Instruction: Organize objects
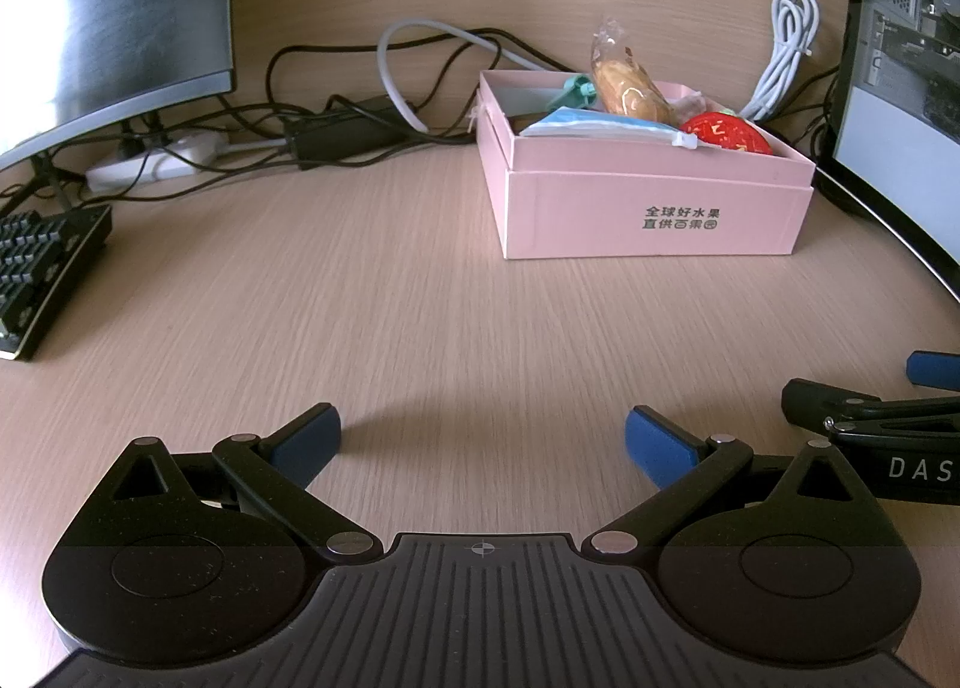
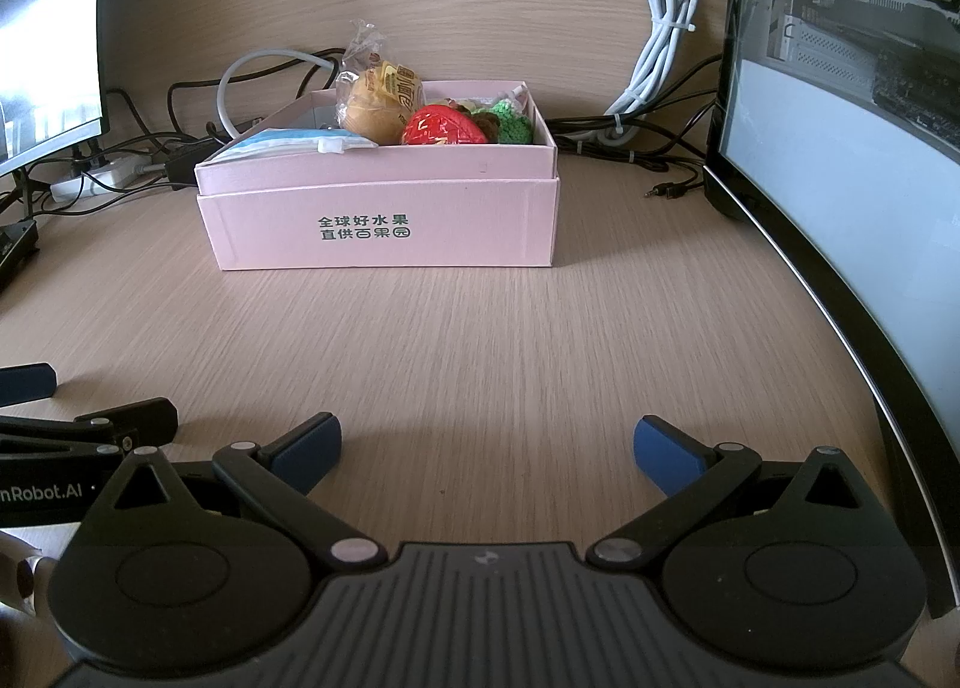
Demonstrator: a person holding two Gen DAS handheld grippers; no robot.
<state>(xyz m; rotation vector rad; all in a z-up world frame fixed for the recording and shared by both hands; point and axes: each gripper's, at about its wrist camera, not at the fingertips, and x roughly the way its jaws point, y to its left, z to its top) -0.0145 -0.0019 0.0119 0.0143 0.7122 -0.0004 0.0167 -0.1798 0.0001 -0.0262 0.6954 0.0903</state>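
A pink cardboard box (image 1: 654,211) (image 2: 384,229) stands on the wooden desk at the back. It holds a wrapped bread bun (image 1: 627,87) (image 2: 375,102), a red strawberry toy (image 1: 729,132) (image 2: 444,128), a blue-white pouch (image 1: 594,125) (image 2: 294,140) and a green crocheted item (image 2: 510,123). My left gripper (image 1: 483,439) is open and empty, low over the desk in front of the box. My right gripper (image 2: 489,445) is open and empty, also short of the box. Each gripper shows at the edge of the other's view.
A monitor (image 1: 108,15) and a keyboard (image 1: 42,268) are at the left. A second monitor (image 2: 840,178) and a computer case stand at the right. Cables (image 1: 336,117), a power strip (image 1: 150,162) and a coiled white cord (image 2: 660,45) lie behind the box.
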